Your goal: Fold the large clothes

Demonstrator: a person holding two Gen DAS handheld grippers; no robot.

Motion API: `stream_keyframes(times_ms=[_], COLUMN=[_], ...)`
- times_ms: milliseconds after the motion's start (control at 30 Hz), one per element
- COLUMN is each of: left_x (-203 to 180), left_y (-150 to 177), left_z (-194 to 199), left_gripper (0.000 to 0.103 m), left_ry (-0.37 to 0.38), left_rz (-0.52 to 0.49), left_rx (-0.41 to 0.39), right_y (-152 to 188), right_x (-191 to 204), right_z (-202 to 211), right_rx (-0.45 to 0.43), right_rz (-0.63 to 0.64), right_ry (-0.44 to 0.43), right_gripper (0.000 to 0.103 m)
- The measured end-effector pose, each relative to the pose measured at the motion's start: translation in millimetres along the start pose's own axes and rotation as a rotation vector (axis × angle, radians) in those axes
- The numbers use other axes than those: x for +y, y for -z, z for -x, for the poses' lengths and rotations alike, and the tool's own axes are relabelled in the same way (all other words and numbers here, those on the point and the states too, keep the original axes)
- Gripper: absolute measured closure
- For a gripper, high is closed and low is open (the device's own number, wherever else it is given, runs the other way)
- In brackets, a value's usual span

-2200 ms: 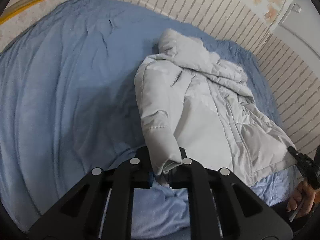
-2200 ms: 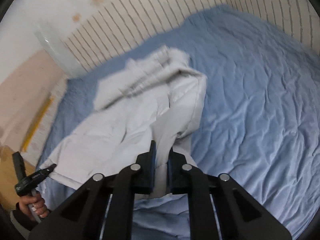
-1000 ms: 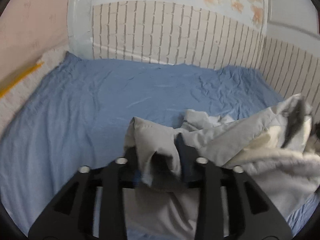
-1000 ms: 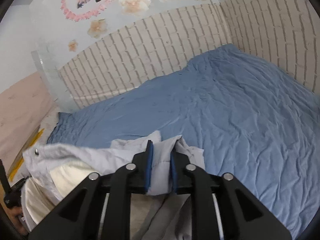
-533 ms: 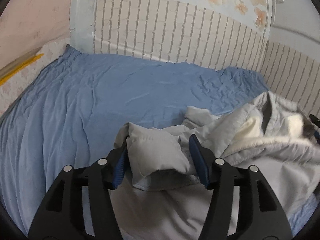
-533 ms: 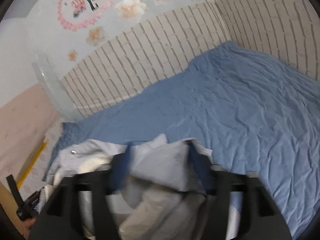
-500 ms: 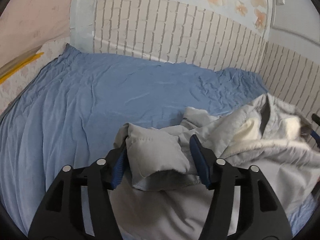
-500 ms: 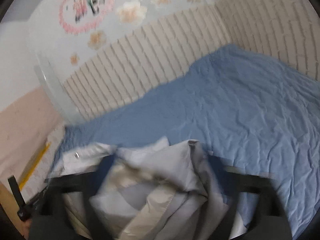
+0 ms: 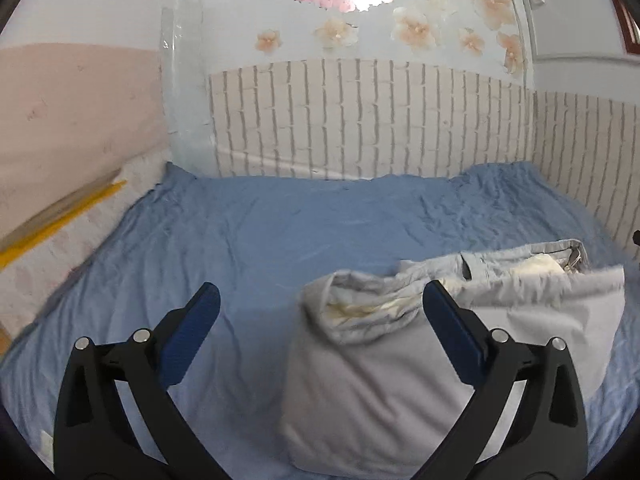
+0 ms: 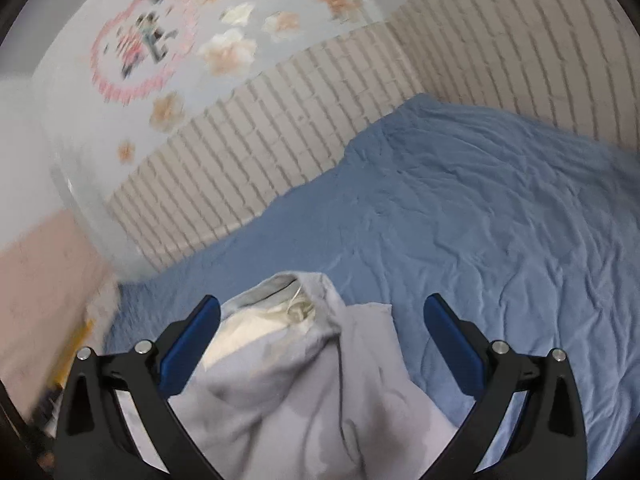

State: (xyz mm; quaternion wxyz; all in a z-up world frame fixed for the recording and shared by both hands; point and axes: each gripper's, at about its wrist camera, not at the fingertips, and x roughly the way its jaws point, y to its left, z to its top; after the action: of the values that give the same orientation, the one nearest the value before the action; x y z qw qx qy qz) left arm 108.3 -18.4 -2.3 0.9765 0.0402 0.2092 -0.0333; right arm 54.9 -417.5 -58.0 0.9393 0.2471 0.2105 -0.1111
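Lying bunched on the blue bedsheet [image 9: 280, 232] by brick-patterned walls [image 9: 360, 120], the grey jacket [image 9: 380, 380] sits free of both spread-apart, still-opening fingers [image 9: 192, 336].

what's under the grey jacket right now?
The grey jacket lies bunched on the blue bedsheet, which shows all round it. Whatever is directly beneath the folds is covered; only cream lining shows inside them.

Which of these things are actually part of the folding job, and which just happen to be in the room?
Part of the job:
- grey jacket, lying bunched on the bed
- left gripper, jaws opening, nothing pinched
- right gripper, open
- blue bedsheet, the folding surface

Just there:
- brick-pattern wall
- flower stickers
- yellow strip
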Motion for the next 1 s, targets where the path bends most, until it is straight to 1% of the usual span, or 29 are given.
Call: stream_keyframes(times_ms=[67, 100, 133, 167, 200, 233, 267, 300, 333, 367, 400, 467, 500, 533, 567, 600, 633, 667, 700, 733, 767, 800, 833, 867, 933, 967, 1000], left_x=[3.3, 0.9, -3.1, -5.5, -10.7, -14.5, -17.0, -20.5, -24.0, -28.9, -32.9, -39.5, -37.8, -37.2, -35.5, -33.4, -32.0, -32.1, -29.8, -24.1, -14.7, -7.6, -0.3, 6.1, 10.7, 7.4, 7.5], left_y=[12.7, 25.3, 33.0, 44.1, 57.3, 63.9, 69.1, 72.7, 72.5, 71.9, 71.4, 78.1, 83.2, 85.4, 88.3, 88.7, 88.1, 84.6, 80.6, 78.7, 74.6, 68.3, 59.0, 47.1, 24.8, 13.5, 5.4], left_z=[-14.4, -31.6, -43.1, -55.8, -68.9, -74.3, -78.0, -82.4, -85.7, -90.1, -93.6, -111.4, -120.4, -124.5, -127.0, -127.0, -124.9, -121.4, -116.4, -112.0, -105.7, -99.2, -89.1, -75.7, -48.2, -40.7, -36.7], left_gripper=[0.003, 0.003, 0.003, 0.003, 0.003, 0.003, 0.003, 0.003, 0.003, 0.003, 0.003, 0.003, 0.003, 0.003, 0.003, 0.003, 0.007, 0.027, 0.057, 0.066, 0.084, 0.091, 0.093, 0.096, 0.097, 0.097, 0.098], left_ry=[-0.008, 0.018, 0.042, 0.067, 0.094, 0.093, 0.081, 0.070, 0.070, 0.071, 0.069, 0.071, 0.079, 0.086, 0.092, 0.096, 0.102, 0.119, 0.138, 0.147, 0.158, 0.171, 0.175, 0.173, 0.162, 0.154, 0.146], left_rz=[-0.020, -0.032, -0.037, -0.041, -0.047, -0.046, -0.043, -0.045, -0.051, -0.067, -0.083, -0.121, -0.117, -0.104, -0.083, -0.063, -0.058, -0.056, -0.042, -0.012, 0.038, 0.084, 0.124, 0.148, 0.146, 0.141, 0.135], left_rx=[0.072, 0.148, 0.197, 0.253, 0.301, 0.302, 0.295, 0.293, 0.292, 0.289, 0.288, 0.312, 0.326, 0.332, 0.338, 0.340, 0.340, 0.341, 0.339, 0.336, 0.323, 0.308, 0.275, 0.218, 0.101, 0.061, 0.034], right_y=[6.8, 12.3, 17.8, 23.2, 33.5, 41.6, 48.7, 61.7, 67.9, 74.8, 82.8, 89.2, 90.8, 90.4, 88.2, 85.8, 83.5, 81.5, 76.5, 73.4, 68.1, 58.1, 49.1, 41.9, 19.2, 9.0, 3.1], right_x=[4.5, 8.6, 9.3, 9.5, 9.3, 7.1, 4.7, 2.9, 3.9, 6.6, 11.3, 13.2, 11.2, 8.8, 7.5, 7.4, 11.0, 16.7, 23.6, 25.1, 28.3, 32.6, 36.7, 41.0, 55.2, 64.0, 67.4], right_z=[-6.8, -15.0, -22.3, -30.2, -49.7, -63.2, -72.9, -89.3, -96.7, -104.6, -114.3, -123.3, -128.0, -130.0, -127.8, -123.6, -119.4, -113.7, -103.5, -97.1, -89.0, -74.2, -63.1, -52.5, -25.2, -18.9, -16.5], right_rx=[0.007, 0.020, 0.049, 0.087, 0.185, 0.262, 0.317, 0.402, 0.430, 0.447, 0.452, 0.446, 0.452, 0.456, 0.446, 0.431, 0.414, 0.391, 0.349, 0.326, 0.295, 0.236, 0.188, 0.146, 0.013, -0.044, -0.076], right_rz=[0.072, 0.131, 0.170, 0.197, 0.221, 0.208, 0.187, 0.157, 0.161, 0.189, 0.256, 0.301, 0.296, 0.275, 0.260, 0.262, 0.278, 0.302, 0.332, 0.336, 0.334, 0.324, 0.320, 0.320, 0.322, 0.325, 0.322], right_ry=[0.036, 0.061, 0.072, 0.076, 0.067, 0.049, 0.030, -0.010, -0.017, -0.006, 0.028, 0.038, 0.029, 0.014, 0.020, 0.025, 0.031, 0.040, 0.046, 0.044, 0.035, 0.021, 0.011, 0.006, -0.005, 0.002, 0.010], right_gripper=[0.002, 0.002, 0.002, 0.002, 0.002, 0.002, 0.002, 0.002, 0.001, 0.001, 0.001, 0.002, 0.006, 0.021, 0.034, 0.056, 0.074, 0.081, 0.091, 0.095, 0.096, 0.098, 0.099, 0.099, 0.099, 0.099, 0.099])
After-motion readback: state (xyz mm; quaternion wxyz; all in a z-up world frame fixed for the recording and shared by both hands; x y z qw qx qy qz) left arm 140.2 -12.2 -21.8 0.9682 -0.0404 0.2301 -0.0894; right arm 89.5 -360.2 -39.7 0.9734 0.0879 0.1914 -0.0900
